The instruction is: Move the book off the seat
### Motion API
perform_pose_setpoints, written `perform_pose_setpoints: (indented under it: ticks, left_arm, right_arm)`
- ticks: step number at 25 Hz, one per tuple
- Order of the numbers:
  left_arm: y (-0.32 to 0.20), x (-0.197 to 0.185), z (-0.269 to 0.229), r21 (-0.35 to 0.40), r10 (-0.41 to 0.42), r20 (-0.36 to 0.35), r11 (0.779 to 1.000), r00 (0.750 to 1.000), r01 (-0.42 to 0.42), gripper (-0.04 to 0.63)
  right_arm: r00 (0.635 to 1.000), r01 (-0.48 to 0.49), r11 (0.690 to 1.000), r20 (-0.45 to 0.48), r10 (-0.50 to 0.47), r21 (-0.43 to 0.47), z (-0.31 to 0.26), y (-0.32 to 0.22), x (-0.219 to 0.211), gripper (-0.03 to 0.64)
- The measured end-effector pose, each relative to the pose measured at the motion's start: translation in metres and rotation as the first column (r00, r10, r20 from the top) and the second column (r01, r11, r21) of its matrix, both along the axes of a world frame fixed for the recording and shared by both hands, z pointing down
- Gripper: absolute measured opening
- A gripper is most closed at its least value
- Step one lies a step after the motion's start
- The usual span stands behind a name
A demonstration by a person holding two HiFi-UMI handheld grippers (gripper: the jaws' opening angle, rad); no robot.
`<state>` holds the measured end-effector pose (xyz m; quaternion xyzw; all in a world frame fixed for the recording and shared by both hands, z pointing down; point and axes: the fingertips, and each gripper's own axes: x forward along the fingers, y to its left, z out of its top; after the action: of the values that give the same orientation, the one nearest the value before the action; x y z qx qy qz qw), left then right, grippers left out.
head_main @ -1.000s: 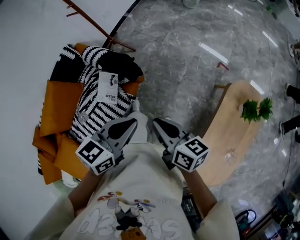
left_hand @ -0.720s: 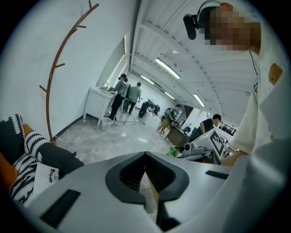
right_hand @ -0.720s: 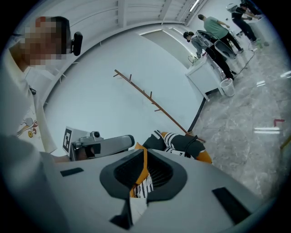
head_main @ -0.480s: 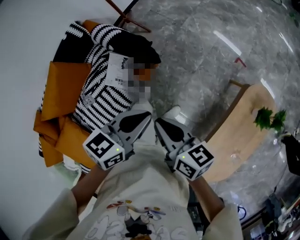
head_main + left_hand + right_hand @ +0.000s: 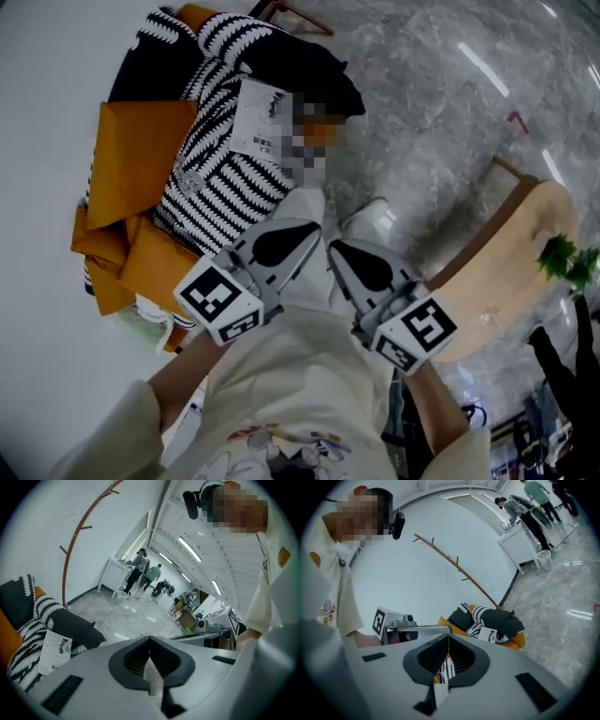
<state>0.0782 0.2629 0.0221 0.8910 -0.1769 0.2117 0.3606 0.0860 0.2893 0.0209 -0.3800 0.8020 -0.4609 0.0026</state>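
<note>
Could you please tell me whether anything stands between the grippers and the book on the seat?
Nothing visible does. The book lies uncovered on top of the striped throw on the orange seat. Only open space separates it from the left gripper and the right gripper, both shut.

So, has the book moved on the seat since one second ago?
No. The book still lies on the striped cushion, just below the black cushion, as before.

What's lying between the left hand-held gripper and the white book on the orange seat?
In the head view, only the striped throw separates the left hand-held gripper from the book, which lies on it.
</note>
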Motion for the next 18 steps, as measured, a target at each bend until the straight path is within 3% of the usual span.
perform_pose_setpoints:
  ticks: [8, 18]
  left_arm:
    - [-0.014, -0.031, 0.054, -0.017, -0.043, 0.034, 0.999, 0.999, 0.044, 0.005]
    - [-0.055, -0.073, 0.107, -0.079, -0.106, 0.038, 0.991, 0.994, 0.109, 0.005]
  right_arm:
    - [0.997, 0.068, 0.997, -0.032, -0.067, 0.020, 0.045, -0.021, -0.035, 0.008]
    - [0.990, 0.109, 0.992, -0.083, -0.113, -0.056, 0.101, -0.077, -0.072, 0.008]
